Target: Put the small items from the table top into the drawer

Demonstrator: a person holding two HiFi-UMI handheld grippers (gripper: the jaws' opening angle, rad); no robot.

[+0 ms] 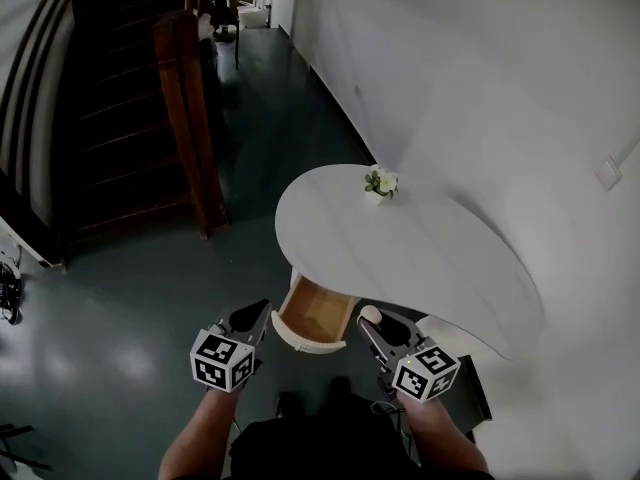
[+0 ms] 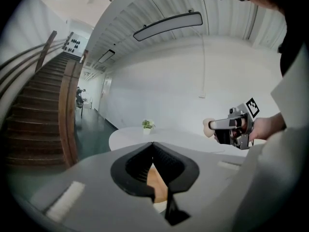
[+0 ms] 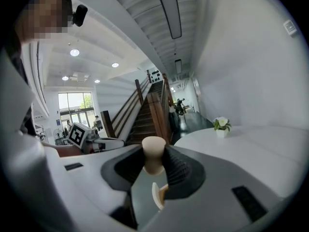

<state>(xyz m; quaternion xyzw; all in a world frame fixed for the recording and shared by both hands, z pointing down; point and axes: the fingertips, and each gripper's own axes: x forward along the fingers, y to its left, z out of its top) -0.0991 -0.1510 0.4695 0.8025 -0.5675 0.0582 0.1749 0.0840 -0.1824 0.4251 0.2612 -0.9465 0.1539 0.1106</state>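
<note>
Beige plug (image 3: pixel 153 146): pinched at its stem by the right gripper (image 3: pixel 154 161), just right of the open drawer (image 1: pixel 312 313) under the table's (image 1: pixel 330 238) near edge. Probably light, stiff and smooth, with the stem the surest hold. Left gripper (image 2: pixel 153 144): tips pressed together, empty, left of the drawer. Flower pot (image 1: pixel 380 183) far off; nothing blocks the way.

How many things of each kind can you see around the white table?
grippers: 2, the left gripper and the right gripper
table: 1
drawer: 1
flower pot: 1
beige stopper: 1
Total: 6
</note>
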